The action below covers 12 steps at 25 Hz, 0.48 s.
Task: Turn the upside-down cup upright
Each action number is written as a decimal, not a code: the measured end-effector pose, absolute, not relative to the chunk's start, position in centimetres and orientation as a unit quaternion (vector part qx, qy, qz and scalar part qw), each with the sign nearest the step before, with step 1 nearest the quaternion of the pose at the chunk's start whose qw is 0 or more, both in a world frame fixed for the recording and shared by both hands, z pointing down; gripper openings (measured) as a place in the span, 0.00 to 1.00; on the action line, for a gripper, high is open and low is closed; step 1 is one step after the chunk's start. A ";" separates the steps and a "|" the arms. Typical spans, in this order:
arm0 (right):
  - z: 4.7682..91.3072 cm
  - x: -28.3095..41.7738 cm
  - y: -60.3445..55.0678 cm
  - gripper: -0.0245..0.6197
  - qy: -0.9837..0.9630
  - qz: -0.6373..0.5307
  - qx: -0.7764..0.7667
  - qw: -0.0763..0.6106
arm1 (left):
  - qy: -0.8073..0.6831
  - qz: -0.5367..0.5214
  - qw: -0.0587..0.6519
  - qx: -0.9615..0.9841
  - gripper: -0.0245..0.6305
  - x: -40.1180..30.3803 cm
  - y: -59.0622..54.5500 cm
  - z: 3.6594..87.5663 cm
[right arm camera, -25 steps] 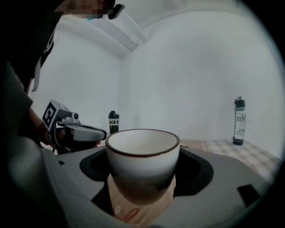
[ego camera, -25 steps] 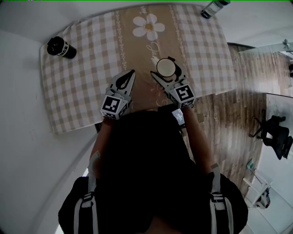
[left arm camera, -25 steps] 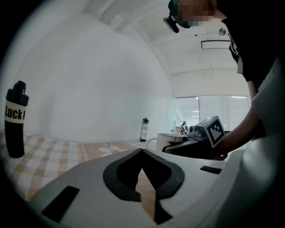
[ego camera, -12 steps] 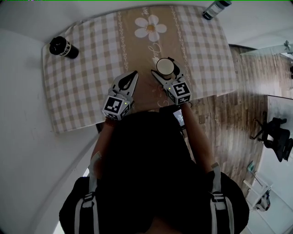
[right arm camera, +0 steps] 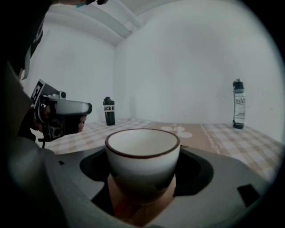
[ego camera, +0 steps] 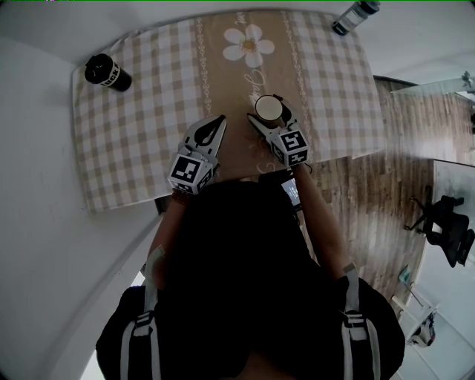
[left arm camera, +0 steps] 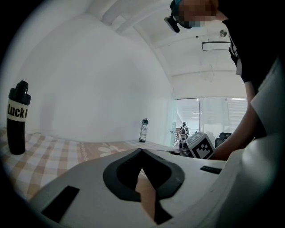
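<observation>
Head view first: the cup [ego camera: 268, 108] is already mouth-up. It sits on the near side of the white flower print [ego camera: 249, 44], towards the person, over the tan centre strip of the checked tablecloth [ego camera: 133, 126]. The right gripper [ego camera: 267, 115] has a jaw on either side of it. The left gripper [ego camera: 217, 122] is parked just beside the right one, also on the near side of the flower, a little to its left. A black bottle [ego camera: 107, 72] stands well left of the flower and a second bottle [ego camera: 355, 16] well to its right.

Over to the left gripper view: jaws clenched tip to tip with nothing between them, and the flower lies ahead on the cloth.

Now the right gripper view: the jaws are clasping the cup by its sides, with the flower just behind it. The inside is pale cream and the lip is thin and dark brown. The outer wall is white at the top and shades to dark at the foot, and no handle shows. Whether the foot touches the cloth, I cannot tell.

My call is that the turn itself is done. What is left is seating the cup and letting go.
</observation>
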State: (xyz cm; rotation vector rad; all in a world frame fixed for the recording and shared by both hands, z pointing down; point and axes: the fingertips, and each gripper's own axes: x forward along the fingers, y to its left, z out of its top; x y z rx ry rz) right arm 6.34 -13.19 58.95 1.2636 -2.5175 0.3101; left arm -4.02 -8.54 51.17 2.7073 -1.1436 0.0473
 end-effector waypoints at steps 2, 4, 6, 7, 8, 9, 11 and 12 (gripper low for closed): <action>59.1 6.4 -13.0 0.67 -0.878 0.108 0.440 0.155 | -0.386 0.020 0.097 0.917 0.05 -4.0 -8.4 51.0; 59.2 6.6 -12.7 0.67 -0.878 0.107 0.440 0.157 | -0.383 0.019 0.098 0.918 0.05 -3.8 -8.2 51.1; 59.4 6.9 -12.1 0.67 -0.877 0.105 0.436 0.169 | -0.381 0.019 0.101 0.919 0.05 -3.5 -7.9 51.1; 59.5 6.9 -12.0 0.67 -0.878 0.103 0.432 0.180 | -0.380 0.019 0.102 0.919 0.05 -3.4 -7.9 51.2; 59.7 6.8 -11.9 0.67 -0.878 0.100 0.428 0.189 | -0.379 0.020 0.104 0.919 0.05 -3.4 -7.9 51.2; 59.7 6.7 -12.0 0.67 -0.879 0.097 0.425 0.194 | -0.379 0.021 0.104 0.920 0.05 -3.4 -8.0 51.3; 59.5 6.5 -12.1 0.67 -0.881 0.094 0.423 0.191 | -0.375 0.023 0.102 0.921 0.05 -3.2 -8.0 51.3; 59.4 6.5 -12.1 0.67 -0.881 0.094 0.424 0.188 | -0.373 0.023 0.101 0.922 0.05 -3.1 -7.9 51.2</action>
